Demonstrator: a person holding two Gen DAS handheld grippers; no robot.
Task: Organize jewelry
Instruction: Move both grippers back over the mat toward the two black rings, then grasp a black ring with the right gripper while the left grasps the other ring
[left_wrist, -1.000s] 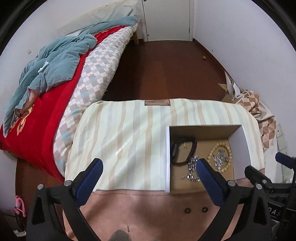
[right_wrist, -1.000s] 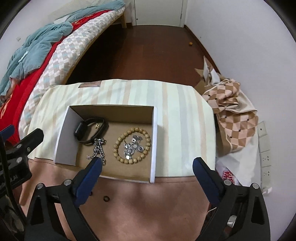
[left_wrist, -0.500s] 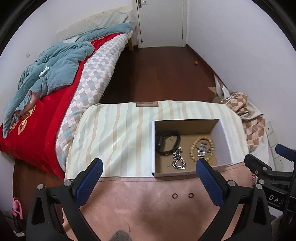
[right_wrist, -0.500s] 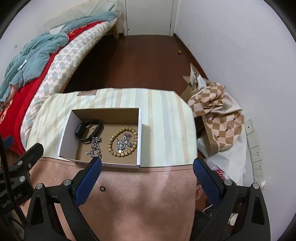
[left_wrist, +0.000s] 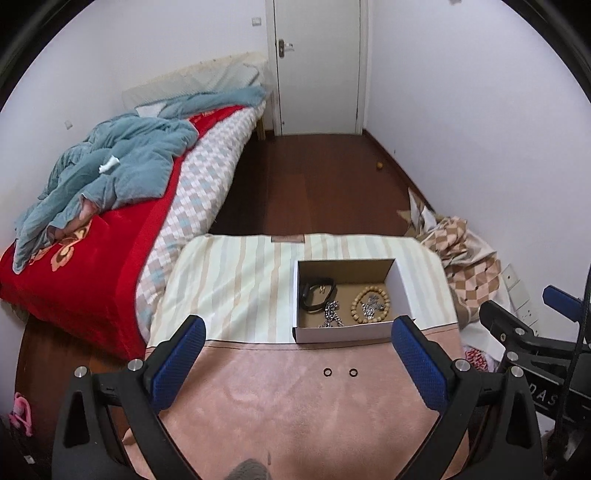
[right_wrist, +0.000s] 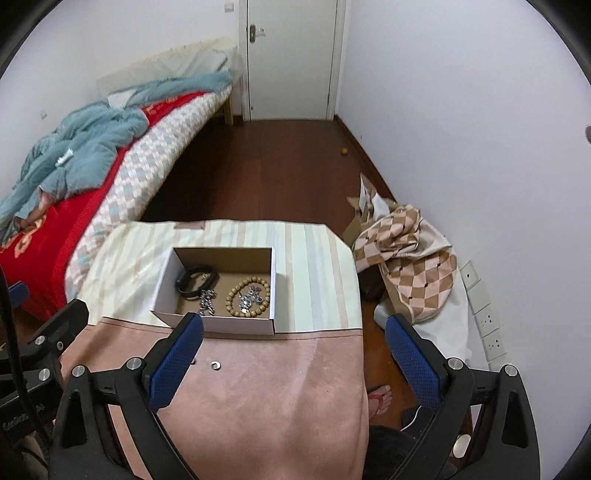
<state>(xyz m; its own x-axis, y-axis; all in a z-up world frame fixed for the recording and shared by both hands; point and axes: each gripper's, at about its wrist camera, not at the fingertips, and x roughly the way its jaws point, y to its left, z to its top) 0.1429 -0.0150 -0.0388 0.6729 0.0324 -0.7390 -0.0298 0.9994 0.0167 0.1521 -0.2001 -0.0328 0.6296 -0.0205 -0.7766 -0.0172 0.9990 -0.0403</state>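
An open white cardboard box (left_wrist: 400, 286) (right_wrist: 164, 280) stands on the cloth-covered table. In it lie a black band (left_wrist: 316, 293) (right_wrist: 195, 280), a silver chain (left_wrist: 331, 314) (right_wrist: 207, 302) and a wooden bead bracelet (left_wrist: 370, 304) (right_wrist: 247, 298) with a silver piece inside its loop. Two small rings (left_wrist: 340, 372) lie on the pink cloth in front of the box; one ring (right_wrist: 215, 365) shows clearly in the right wrist view. My left gripper (left_wrist: 301, 369) and my right gripper (right_wrist: 295, 363) are both open and empty, held high above the near part of the table.
The table has a striped cloth (left_wrist: 236, 288) at the far half and a pink cloth (left_wrist: 295, 406) at the near half. A bed (left_wrist: 110, 206) stands to the left. A checked cloth heap (right_wrist: 410, 258) lies on the floor at right, by the wall.
Both grippers have pulled back and risen away from the box, so it looks smaller and farther. Both stayed open and empty. The jewelry has not moved.
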